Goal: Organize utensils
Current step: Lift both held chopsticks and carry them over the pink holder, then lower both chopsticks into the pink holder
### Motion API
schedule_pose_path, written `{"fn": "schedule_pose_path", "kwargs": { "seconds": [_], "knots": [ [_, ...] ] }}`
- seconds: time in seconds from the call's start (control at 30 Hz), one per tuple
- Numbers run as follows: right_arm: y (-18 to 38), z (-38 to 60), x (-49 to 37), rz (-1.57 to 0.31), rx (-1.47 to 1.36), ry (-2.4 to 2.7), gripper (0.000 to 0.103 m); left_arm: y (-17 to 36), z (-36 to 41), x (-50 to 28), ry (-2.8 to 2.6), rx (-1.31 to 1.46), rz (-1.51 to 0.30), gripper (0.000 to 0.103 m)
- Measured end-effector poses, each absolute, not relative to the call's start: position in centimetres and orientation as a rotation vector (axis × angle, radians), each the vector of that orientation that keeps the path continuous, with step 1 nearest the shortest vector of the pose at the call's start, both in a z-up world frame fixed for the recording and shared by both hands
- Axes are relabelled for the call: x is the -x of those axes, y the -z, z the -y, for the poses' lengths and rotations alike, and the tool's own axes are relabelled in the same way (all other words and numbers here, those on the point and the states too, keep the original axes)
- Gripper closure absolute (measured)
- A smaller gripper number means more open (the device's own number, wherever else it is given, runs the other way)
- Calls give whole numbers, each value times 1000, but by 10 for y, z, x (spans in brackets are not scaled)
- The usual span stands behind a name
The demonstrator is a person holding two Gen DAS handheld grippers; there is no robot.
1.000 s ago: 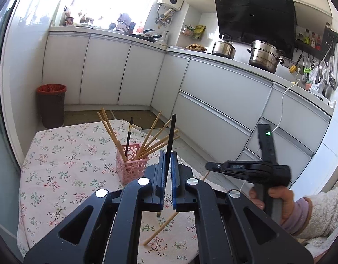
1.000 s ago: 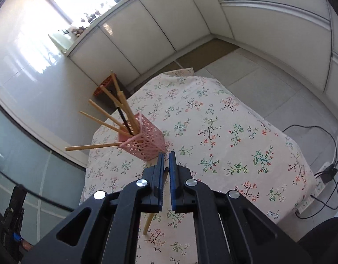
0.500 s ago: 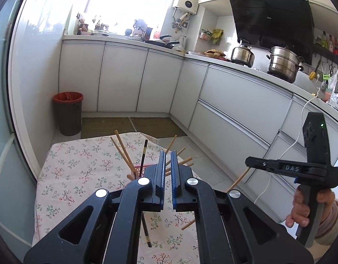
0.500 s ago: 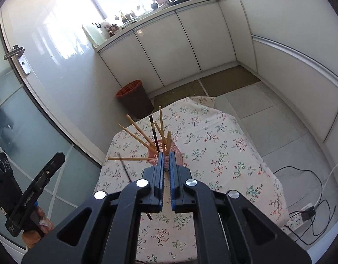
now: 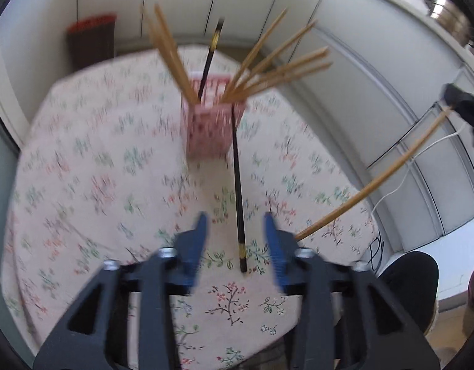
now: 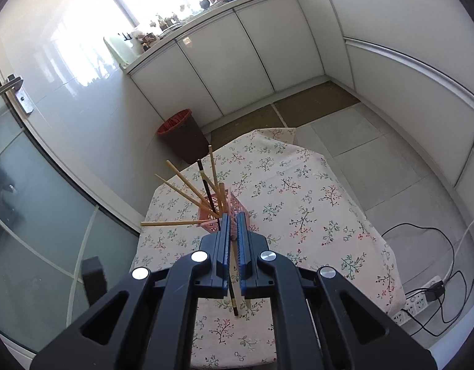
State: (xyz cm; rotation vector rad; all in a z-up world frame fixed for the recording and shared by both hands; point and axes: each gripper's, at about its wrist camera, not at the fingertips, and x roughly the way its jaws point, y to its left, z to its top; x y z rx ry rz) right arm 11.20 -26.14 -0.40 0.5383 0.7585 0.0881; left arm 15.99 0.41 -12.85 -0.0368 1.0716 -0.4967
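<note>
A pink basket (image 5: 210, 117) stands on the floral tablecloth and holds several wooden chopsticks (image 5: 277, 67) and one black one (image 5: 210, 52); it also shows in the right wrist view (image 6: 227, 208). Another black chopstick (image 5: 238, 194) leans from the table against the basket. My left gripper (image 5: 235, 225) is open above that chopstick's lower end. My right gripper (image 6: 233, 225) is shut on a wooden chopstick (image 5: 375, 182), held in the air to the right of the basket.
The table (image 6: 314, 203) has edges on all sides with tiled floor beyond. A red-rimmed bin (image 6: 183, 137) stands by the cabinets. A power strip and cables (image 6: 422, 296) lie on the floor at right.
My left gripper has opened and let go of the black chopstick, which now leans against the basket. The left view tilted down to the table. My right gripper lifted the wooden chopstick higher.
</note>
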Motion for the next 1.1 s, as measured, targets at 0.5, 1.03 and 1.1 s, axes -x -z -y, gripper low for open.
{"fn": "schedule_pose_path", "kwargs": {
  "seconds": [0.5, 1.03, 1.1],
  "knots": [
    [27, 278, -129, -792, -576, -75, 99, 158, 56, -234, 276, -34, -1034, 81],
    [-38, 257, -112, -707, -522, -159, 99, 26, 28, -179, 344, 17, -678, 99],
    [-53, 253, -111, -695, -515, -176, 99, 15, 24, -178, 345, 18, -659, 99]
  ]
}}
